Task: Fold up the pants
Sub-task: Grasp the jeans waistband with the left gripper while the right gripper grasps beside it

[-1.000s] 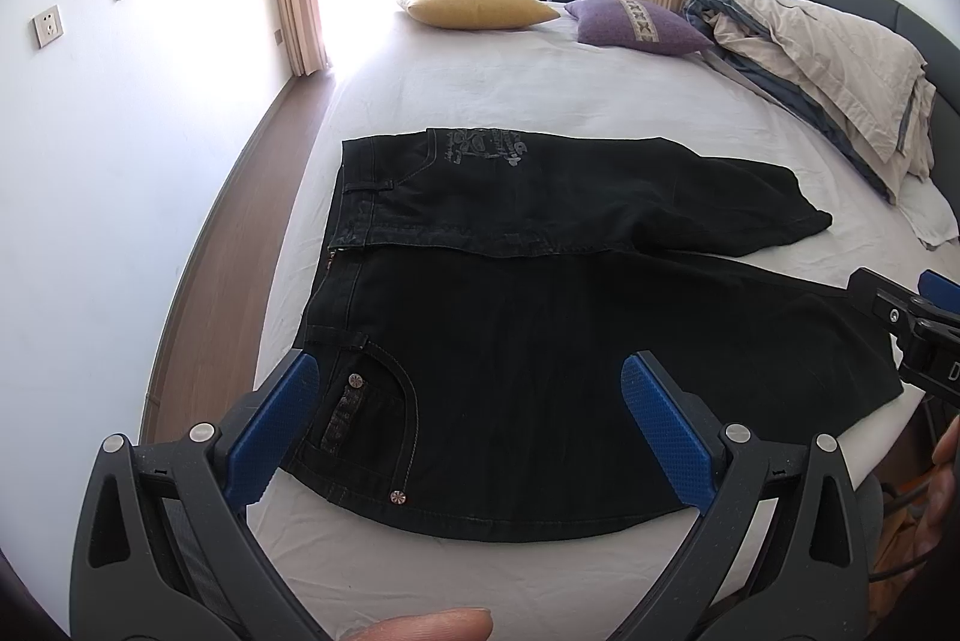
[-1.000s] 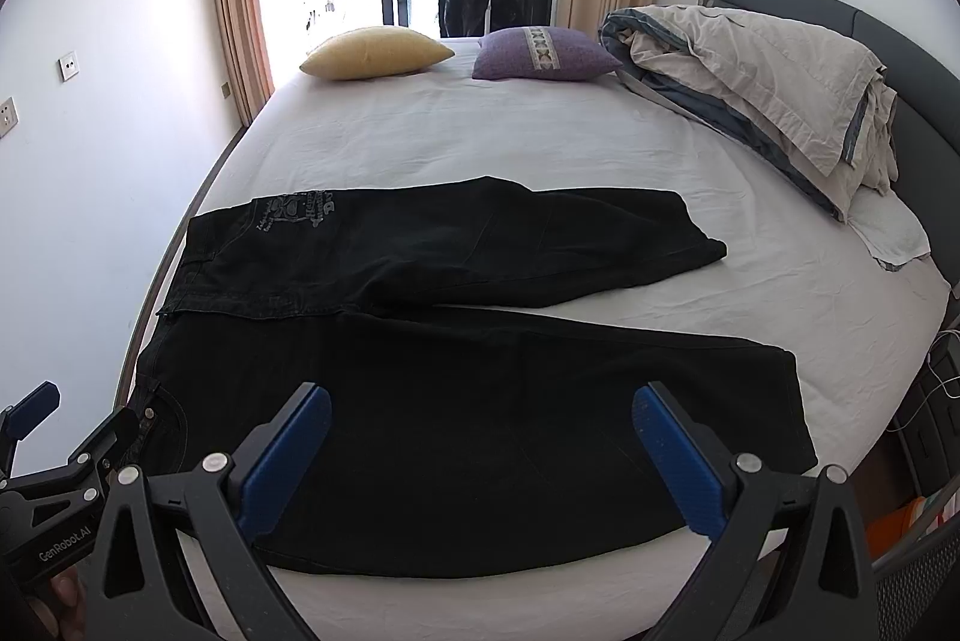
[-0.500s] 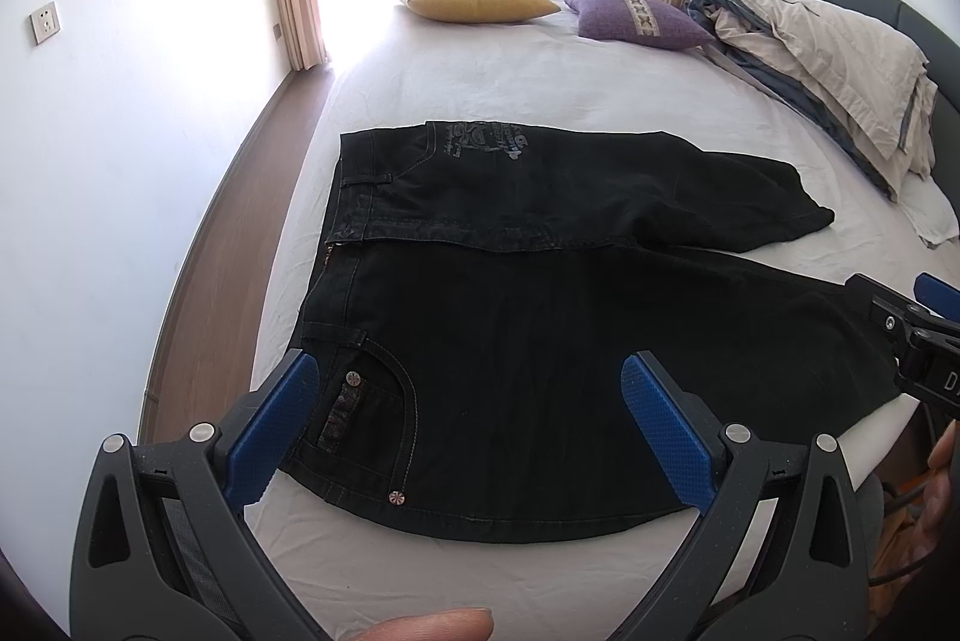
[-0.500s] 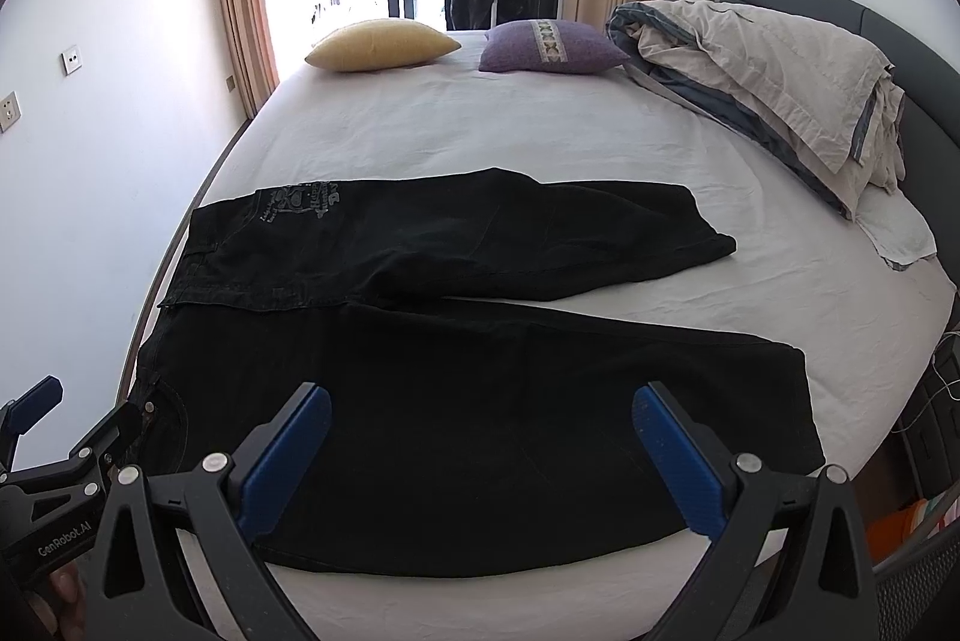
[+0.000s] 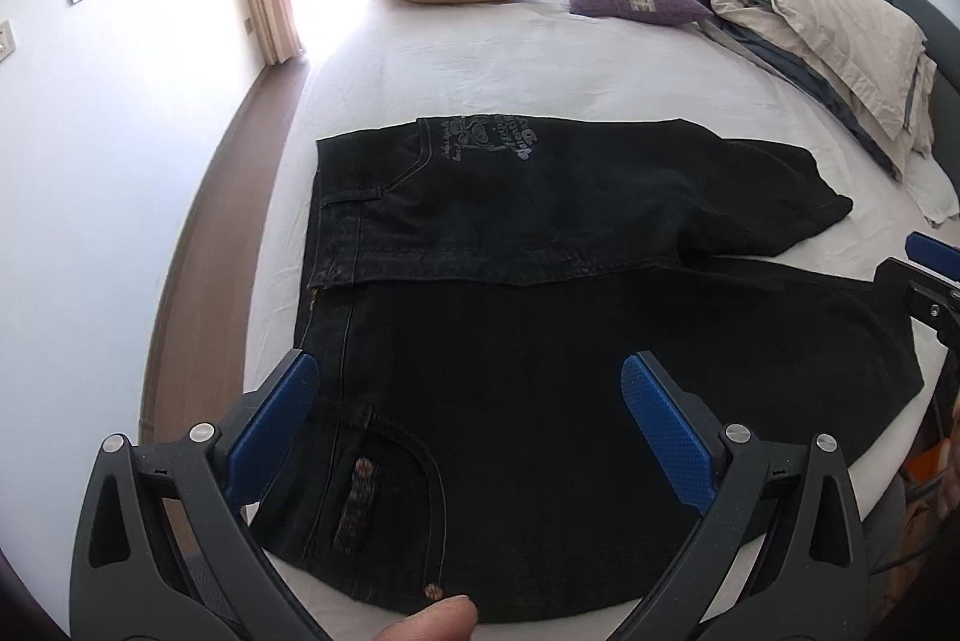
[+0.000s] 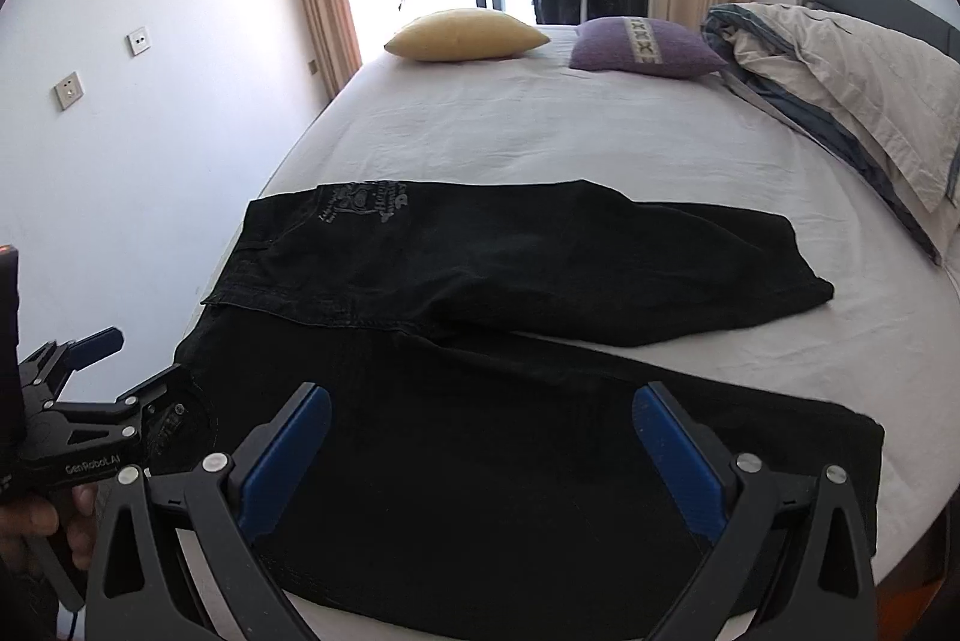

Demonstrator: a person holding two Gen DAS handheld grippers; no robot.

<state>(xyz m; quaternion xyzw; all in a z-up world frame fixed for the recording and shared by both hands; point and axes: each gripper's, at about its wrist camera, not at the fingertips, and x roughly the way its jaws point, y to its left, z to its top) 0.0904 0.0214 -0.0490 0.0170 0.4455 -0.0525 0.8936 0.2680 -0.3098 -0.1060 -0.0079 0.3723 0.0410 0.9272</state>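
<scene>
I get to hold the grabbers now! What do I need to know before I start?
Left tool: open, holding nothing, hovering over the waistband end of the black pants.
Right tool: open, holding nothing, hovering over the near leg toward the cuff end.
Pants: spread flat on the white bed, waistband to the left, two legs running right. The far leg lies apart from the near leg, angled away at the cuffs.
Done: pants laid out and fairly smooth.
Left: no fold made yet. A sensible start is laying one leg onto the other, then folding the length.
</scene>
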